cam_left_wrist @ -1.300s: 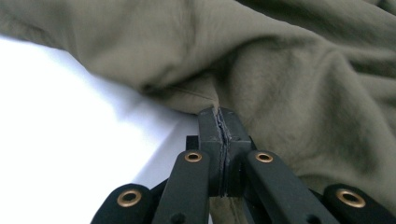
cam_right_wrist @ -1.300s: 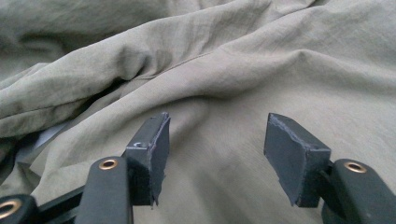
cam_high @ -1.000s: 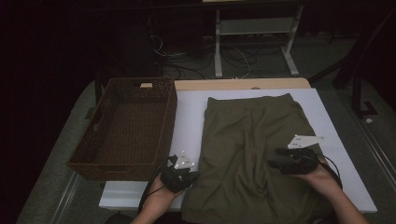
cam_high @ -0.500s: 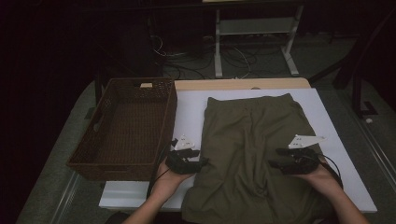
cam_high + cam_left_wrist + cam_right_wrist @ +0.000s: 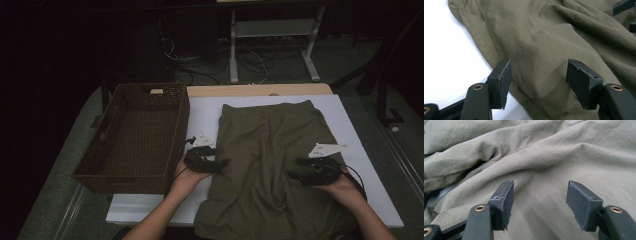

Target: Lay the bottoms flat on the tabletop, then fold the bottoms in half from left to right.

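Observation:
An olive-green garment (image 5: 270,160) lies spread on the white mat (image 5: 205,115), rumpled near the front. My left gripper (image 5: 222,162) sits at the garment's left edge and points right. In the left gripper view the gripper (image 5: 539,82) has just been opening its jaws. The green cloth (image 5: 544,50) lies beneath and between the pads, and they do not press it. My right gripper (image 5: 295,170) rests over the garment's right half and points left. In the right gripper view it (image 5: 540,202) stands open above the folds (image 5: 536,152).
A brown wicker basket (image 5: 100,165) stands empty left of the mat, close to my left hand. The other gripper's black jaws (image 5: 624,6) show at the top right of the left gripper view. Cables and a white stand's legs (image 5: 310,60) lie on the floor beyond the table.
My left gripper has moved away from the front edge along the garment's left side, and its jaws have opened. The right gripper has stayed in place.

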`<state>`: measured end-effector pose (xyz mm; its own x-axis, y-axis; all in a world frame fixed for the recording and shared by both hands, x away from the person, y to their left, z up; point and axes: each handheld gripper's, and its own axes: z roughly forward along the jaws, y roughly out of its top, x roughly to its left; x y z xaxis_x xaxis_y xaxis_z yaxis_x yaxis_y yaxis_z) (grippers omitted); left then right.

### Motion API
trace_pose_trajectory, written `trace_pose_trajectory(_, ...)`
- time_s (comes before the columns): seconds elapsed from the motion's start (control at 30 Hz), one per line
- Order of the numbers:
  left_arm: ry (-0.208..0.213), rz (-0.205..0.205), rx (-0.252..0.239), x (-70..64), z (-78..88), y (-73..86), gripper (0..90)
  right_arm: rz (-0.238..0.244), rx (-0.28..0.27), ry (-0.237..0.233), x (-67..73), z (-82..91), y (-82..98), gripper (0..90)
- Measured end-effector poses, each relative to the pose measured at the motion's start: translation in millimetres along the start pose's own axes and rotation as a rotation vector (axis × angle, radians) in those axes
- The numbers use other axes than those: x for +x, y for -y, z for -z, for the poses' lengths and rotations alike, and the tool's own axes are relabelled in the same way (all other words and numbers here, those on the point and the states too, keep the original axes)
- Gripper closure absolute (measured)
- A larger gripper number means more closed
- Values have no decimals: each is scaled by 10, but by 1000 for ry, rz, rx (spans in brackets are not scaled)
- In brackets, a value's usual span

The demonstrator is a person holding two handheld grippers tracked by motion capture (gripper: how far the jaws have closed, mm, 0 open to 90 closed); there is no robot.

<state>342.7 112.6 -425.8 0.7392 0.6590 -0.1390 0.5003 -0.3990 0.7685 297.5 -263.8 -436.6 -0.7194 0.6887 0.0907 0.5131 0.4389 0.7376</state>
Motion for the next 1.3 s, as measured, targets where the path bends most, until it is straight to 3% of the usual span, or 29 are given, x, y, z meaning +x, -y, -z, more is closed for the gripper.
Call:
trace_pose_trajectory(0.57,-62,35,-19,238,-243,-224,347,-3,-14,-11,6,25,15,370)
trace_pose_trajectory(0.9,-83,43,-5,357,-400,-346,341,-13,-23,-15,3,65,39,362)
trace_pose_trajectory(1.2,-92,59,4,467,-544,-433,371,-15,-23,-11,5,66,47,352)
trace_pose_trajectory(1.3,-115,63,-2,517,-556,-475,383,-14,-17,-15,1,56,51,352)
